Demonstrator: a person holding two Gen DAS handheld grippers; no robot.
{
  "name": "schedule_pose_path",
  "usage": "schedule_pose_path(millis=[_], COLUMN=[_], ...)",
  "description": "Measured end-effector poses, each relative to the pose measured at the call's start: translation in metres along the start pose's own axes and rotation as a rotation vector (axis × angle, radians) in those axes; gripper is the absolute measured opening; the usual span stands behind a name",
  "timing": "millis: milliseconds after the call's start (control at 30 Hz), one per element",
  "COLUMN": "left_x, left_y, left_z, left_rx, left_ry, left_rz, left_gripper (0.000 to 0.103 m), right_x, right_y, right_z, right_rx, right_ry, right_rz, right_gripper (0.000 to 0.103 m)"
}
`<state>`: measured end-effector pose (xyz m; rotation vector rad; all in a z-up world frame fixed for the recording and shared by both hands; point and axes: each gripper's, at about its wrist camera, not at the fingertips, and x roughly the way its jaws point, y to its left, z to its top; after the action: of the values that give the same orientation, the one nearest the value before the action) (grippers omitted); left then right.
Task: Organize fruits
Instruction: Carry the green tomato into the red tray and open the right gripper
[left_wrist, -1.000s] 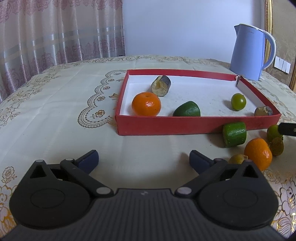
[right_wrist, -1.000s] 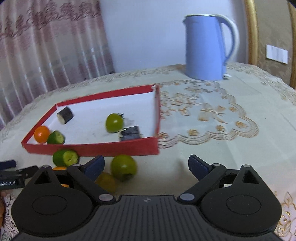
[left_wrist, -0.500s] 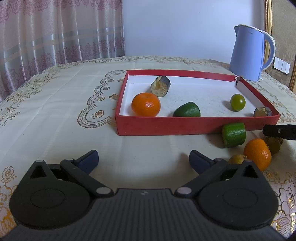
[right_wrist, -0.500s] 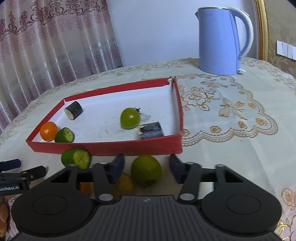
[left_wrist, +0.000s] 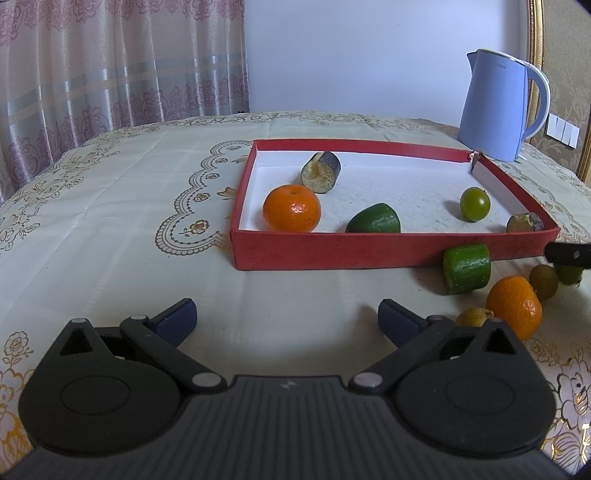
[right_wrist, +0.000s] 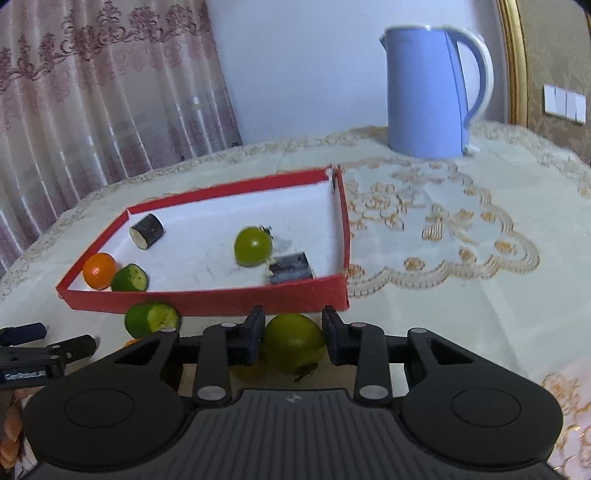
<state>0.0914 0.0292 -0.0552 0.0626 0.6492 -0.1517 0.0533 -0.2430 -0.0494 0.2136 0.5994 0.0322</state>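
Observation:
The red tray (left_wrist: 369, 251) holds an orange (left_wrist: 291, 208), a cucumber end (left_wrist: 375, 219), an eggplant piece (left_wrist: 321, 171), a green tomato (left_wrist: 475, 204) and a dark chunk (left_wrist: 524, 223). In front of the tray's near right wall lie a cucumber piece (left_wrist: 467, 268), a second orange (left_wrist: 515, 312) and small yellow-green fruits (left_wrist: 543, 281). My right gripper (right_wrist: 293, 332) is closing its jaws, and both pads press on a green tomato (right_wrist: 293, 350) just before the tray (right_wrist: 221, 299). My left gripper (left_wrist: 288, 321) stands open over bare tablecloth, nothing between its fingers.
A blue kettle (left_wrist: 498, 107) stands behind the tray's far right corner. The table wears a cream embroidered cloth, with curtains behind on the left. One finger of the right gripper (left_wrist: 569, 254) shows at the right edge of the left wrist view.
The right gripper's jaws went from wide open to closed on the loose green tomato in front of the tray. The left gripper has kept still.

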Motion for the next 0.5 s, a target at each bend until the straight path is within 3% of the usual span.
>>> schedule_pose_path(millis=[233,500], left_x=[0.0,0.0], left_y=[0.0,0.0], left_z=[0.0,0.0], left_rx=[0.0,0.001], left_ry=[0.001,0.002], left_rz=[0.0,-0.001], left_gripper=[0.103,0.103], right_x=[-0.01,0.045], right_y=[0.005,0.003], right_z=[0.031,0.062], right_rx=[-0.09,-0.123], right_ry=[-0.102,-0.064], right_rz=[-0.047,-0.067], right_gripper=[0.033,0.033])
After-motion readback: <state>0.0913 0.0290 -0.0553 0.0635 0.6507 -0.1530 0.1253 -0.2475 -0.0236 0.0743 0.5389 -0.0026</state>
